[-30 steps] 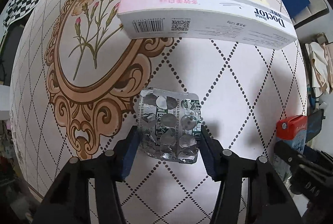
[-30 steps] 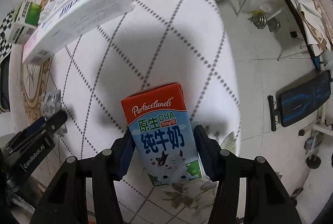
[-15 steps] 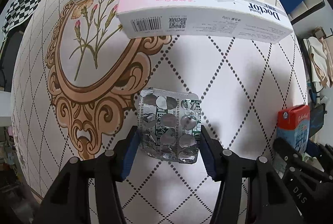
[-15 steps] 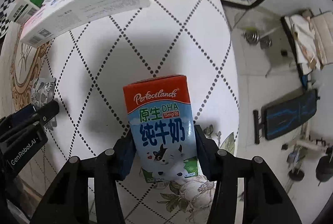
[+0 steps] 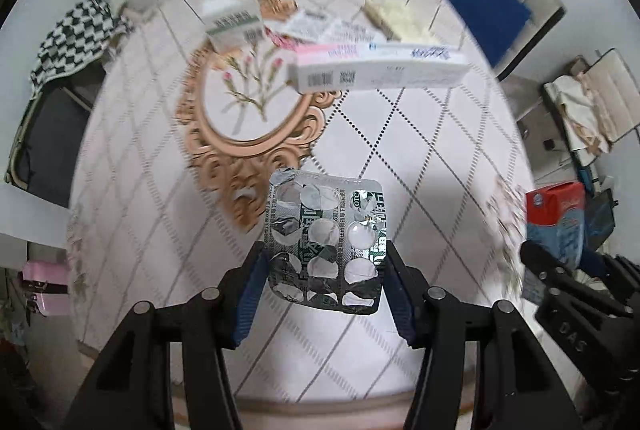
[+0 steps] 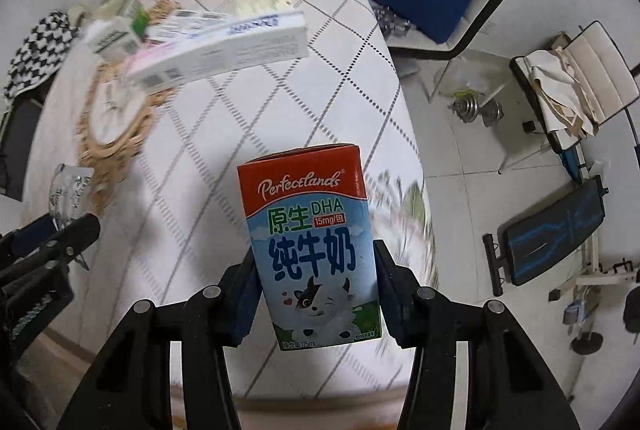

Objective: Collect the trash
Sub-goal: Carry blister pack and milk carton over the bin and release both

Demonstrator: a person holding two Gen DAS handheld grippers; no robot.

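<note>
Clenched in the left gripper (image 5: pixel 325 284): an emptied blister pack (image 5: pixel 326 242), lifted above the near counter (image 5: pixel 420 158). Grasped by the right gripper (image 6: pixel 314 296): a milk carton (image 6: pixel 310 254), likewise raised. Probably left to collect: toothpaste box (image 5: pixel 380 72) and medicine box (image 5: pixel 234 24) at the far side.

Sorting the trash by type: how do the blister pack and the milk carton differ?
The blister pack is a flat, crinkled silver sheet with emptied pockets; the milk carton is a thick printed box, red on top, blue below. Left tongs hold the pack, right tongs the carton. Both are gripped by their sides.
</note>
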